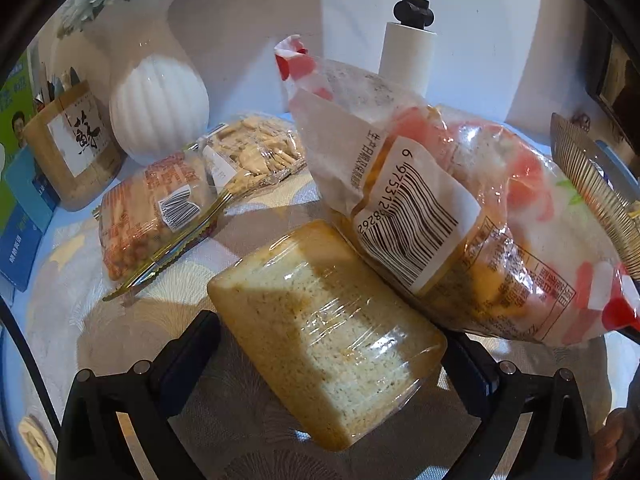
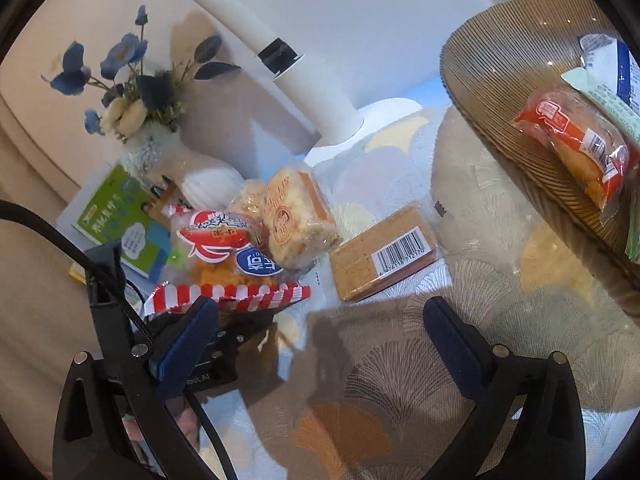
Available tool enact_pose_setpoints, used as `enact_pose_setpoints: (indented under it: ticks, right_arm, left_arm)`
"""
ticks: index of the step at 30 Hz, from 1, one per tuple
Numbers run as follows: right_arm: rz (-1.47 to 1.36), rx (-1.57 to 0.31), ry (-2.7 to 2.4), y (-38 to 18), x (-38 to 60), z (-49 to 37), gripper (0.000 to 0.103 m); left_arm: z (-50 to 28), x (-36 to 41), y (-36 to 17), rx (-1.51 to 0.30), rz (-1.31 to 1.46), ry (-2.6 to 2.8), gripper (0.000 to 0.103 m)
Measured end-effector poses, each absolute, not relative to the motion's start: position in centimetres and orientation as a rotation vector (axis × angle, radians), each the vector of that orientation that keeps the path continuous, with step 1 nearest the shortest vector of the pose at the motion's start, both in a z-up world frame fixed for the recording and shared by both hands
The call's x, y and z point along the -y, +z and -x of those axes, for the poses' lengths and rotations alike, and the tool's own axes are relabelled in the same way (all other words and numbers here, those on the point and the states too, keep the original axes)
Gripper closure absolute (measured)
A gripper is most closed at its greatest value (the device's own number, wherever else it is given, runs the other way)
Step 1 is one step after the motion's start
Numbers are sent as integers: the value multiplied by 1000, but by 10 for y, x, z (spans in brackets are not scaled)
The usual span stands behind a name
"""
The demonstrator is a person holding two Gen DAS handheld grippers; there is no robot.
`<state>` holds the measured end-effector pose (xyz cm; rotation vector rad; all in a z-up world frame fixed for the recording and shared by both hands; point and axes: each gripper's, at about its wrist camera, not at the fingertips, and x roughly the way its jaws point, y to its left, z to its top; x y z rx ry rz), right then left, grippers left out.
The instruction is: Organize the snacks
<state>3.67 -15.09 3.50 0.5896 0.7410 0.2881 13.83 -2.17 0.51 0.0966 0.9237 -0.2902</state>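
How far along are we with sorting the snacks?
Done: an orange-wrapped bun and a blue-white packet lie on the ribbed plate. In hand: the left gripper straddles the wrapped cake, grip unclear; the right gripper is open, empty. Remaining: the striped bag, barcoded block, peanut bag and cracker bag on the table.
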Motion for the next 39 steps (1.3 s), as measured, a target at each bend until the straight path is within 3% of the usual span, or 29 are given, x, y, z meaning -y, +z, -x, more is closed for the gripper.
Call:
enact_pose_setpoints:
  ticks: [10,39]
  right_arm:
    - [-475,-760,243,37,135,-37,0]
    - [-541,-738,290,38,138,-35,0]
  left_arm:
    - [-145,20,3,-927,-99,-293,0]
    - [-148,22,2,-935,-97,-294,0]
